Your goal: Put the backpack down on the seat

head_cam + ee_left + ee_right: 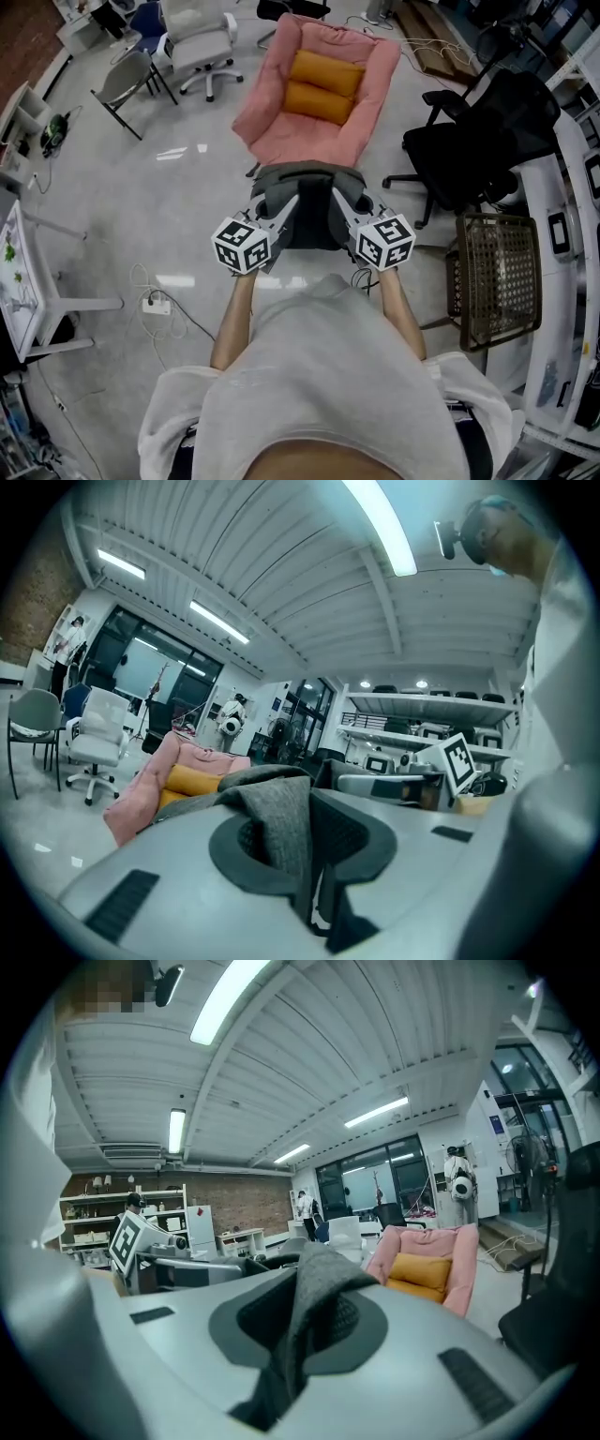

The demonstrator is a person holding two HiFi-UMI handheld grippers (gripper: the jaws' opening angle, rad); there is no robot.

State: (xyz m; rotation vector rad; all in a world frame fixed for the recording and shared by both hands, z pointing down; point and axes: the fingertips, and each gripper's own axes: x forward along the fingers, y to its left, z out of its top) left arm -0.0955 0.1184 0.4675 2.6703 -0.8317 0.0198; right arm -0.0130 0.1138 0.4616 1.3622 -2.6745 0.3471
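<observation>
**A:** How far along is this?

**B:** Not done, by my reading. The big pink padded armchair stands at 12 o'clock from the person. Its seat carries only 2 orange cushions and no bag.

**A:** So where is the bag?

**B:** The dark grey fabric backpack is up in the air in front of the person's chest, between the person and the armchair. In the head view its far edge comes close to the seat's front. Both gripper views show the armchair some way beyond it, with bare floor between.

**A:** What carries it?

**B:** Both tools. The left gripper is at the bag's 9 o'clock side, with its jaws drawn nearly together and pinching a fold of the grey cloth. The right gripper is at 3 o'clock and clamps another fold the same way.

**A:** What remains?

**B:** Most of it, I think. The bag has to go on toward 12 o'clock, come over the seat, go down and be let go by both jaws. The cushions fill the back of the seat, so it would likely land in front of them or against them.
</observation>
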